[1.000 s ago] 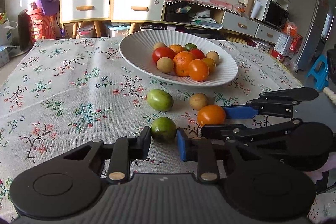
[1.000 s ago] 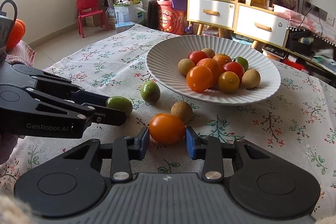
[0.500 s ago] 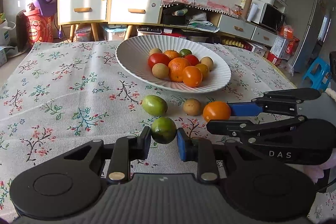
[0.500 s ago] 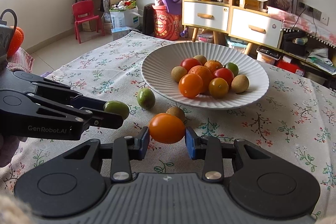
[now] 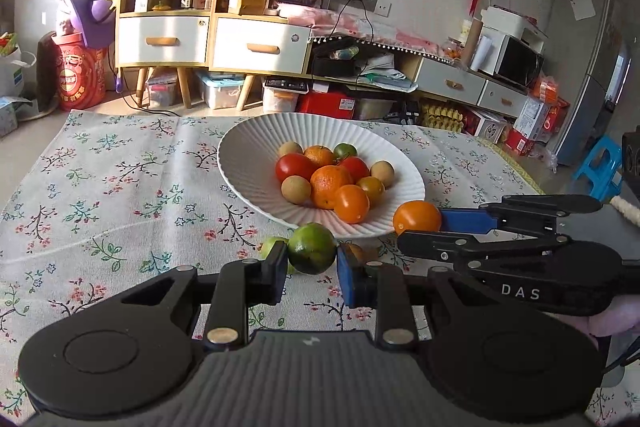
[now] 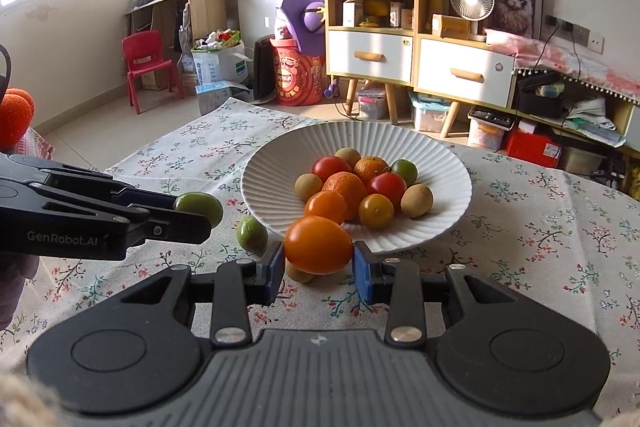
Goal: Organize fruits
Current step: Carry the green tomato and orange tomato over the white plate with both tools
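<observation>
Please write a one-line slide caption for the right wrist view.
Right claw holds an orange tomato near the white fruit bowl; left claw holds a green fruit.

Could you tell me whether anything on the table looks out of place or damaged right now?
Nothing looks damaged or spilled. Two fruits lie loose on the tablecloth outside the white plate: a green fruit and a brown fruit partly hidden behind the held orange tomato.

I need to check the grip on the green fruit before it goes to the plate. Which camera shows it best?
The left wrist view: the green fruit sits centred between the left gripper pads, both contact sides visible. The right wrist view shows the same fruit from the side, partly hidden behind that gripper's fingers.
</observation>
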Motion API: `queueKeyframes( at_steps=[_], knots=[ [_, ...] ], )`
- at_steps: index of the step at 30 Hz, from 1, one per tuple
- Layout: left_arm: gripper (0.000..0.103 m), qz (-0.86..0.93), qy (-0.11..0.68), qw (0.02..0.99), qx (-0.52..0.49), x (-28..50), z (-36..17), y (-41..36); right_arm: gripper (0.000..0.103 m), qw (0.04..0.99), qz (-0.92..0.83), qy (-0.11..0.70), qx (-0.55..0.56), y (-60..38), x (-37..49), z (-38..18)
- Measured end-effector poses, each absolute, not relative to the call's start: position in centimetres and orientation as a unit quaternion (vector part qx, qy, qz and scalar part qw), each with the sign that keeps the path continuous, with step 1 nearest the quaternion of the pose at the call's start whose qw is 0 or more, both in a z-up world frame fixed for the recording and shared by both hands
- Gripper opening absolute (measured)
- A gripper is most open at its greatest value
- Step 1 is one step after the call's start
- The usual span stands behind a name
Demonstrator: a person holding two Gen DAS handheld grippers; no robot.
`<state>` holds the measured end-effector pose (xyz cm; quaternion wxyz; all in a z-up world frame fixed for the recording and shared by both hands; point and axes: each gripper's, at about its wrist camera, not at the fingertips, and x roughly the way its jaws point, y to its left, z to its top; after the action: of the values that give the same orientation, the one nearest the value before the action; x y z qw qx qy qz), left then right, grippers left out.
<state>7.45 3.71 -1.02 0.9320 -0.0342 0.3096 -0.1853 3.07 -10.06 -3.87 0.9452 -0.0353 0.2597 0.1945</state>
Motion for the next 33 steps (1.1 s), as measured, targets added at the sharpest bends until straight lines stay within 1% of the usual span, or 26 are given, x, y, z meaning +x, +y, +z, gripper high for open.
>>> queueKeyframes(
  at_steps=[9,14,20,33],
  knots=[
    [0.014,-0.182,0.304,0.935,-0.033,9.3,-0.2,2.5,0.033,0.952,0.173,0.253,-0.024,-11.3,5.0,-3.3],
    [0.014,-0.181,0.317,0.931,-0.001,10.4,-0.1,1.5,0.033,0.955,0.163,0.249,-0.025,-12.5,6.6,-2.6],
    [0.014,-0.182,0.321,0.929,-0.006,13.2,0.4,1.5,0.033,0.955,0.160,0.250,-0.018,-13.9,8.6,-2.6],
    [0.014,-0.193,0.347,0.914,-0.077,20.4,-0.4,0.6,0.033,0.945,0.185,0.269,-0.004,-15.6,11.5,-3.7]
  ],
)
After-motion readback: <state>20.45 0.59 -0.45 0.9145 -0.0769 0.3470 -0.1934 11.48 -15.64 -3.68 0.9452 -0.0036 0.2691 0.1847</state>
